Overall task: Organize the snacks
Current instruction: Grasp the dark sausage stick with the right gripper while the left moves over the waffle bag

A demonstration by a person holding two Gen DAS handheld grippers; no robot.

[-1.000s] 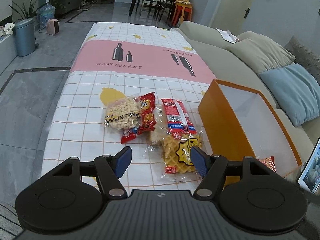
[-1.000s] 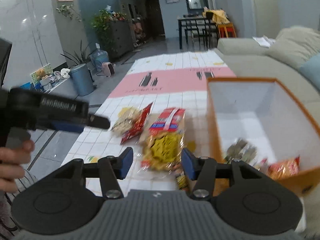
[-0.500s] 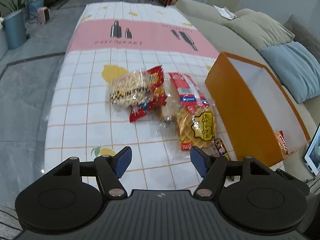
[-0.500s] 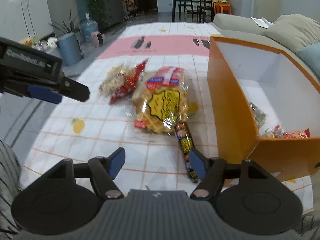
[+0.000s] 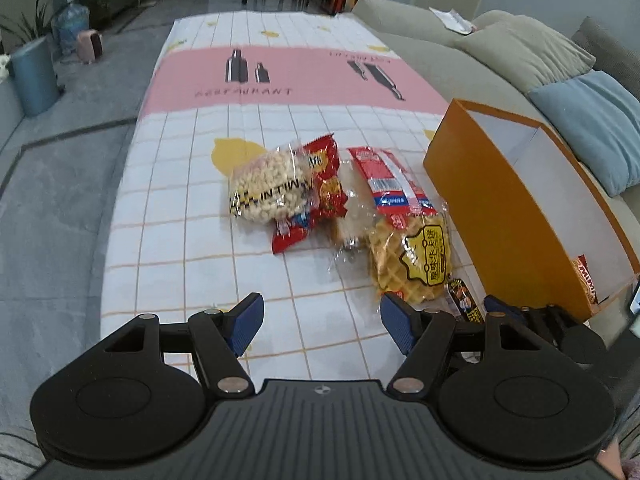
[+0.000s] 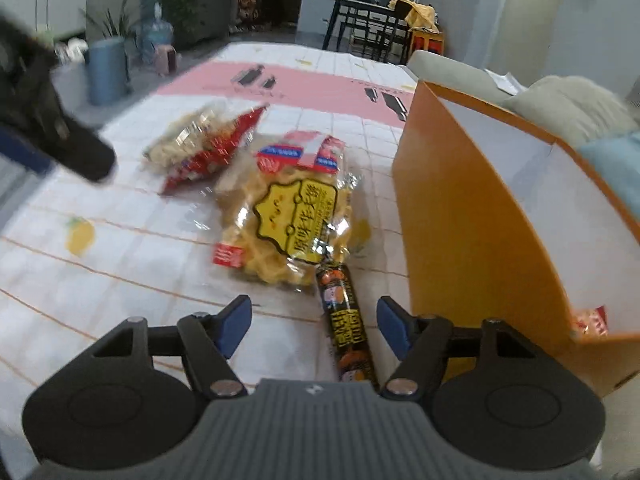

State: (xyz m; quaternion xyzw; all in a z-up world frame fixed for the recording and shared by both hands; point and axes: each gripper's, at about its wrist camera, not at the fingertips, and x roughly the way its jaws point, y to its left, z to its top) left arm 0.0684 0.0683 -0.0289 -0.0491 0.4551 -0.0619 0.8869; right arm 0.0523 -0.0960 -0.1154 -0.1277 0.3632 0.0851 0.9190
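Hovering low over the tabletop [image 6: 120,272], the right claw [image 6: 314,320] has its jaws apart with the sausage stick [image 6: 345,320] lying between them untouched; they've just been narrowing a bit. The left claw [image 5: 320,322] hangs wide and empty off to the side. That sausage sits just beside the orange box [image 6: 472,220], one end tucked under the waffle bag [image 6: 280,224], and it looks light, firm and slick-wrapped, so pinching it across the middle is probably safest or it'll squirt out.
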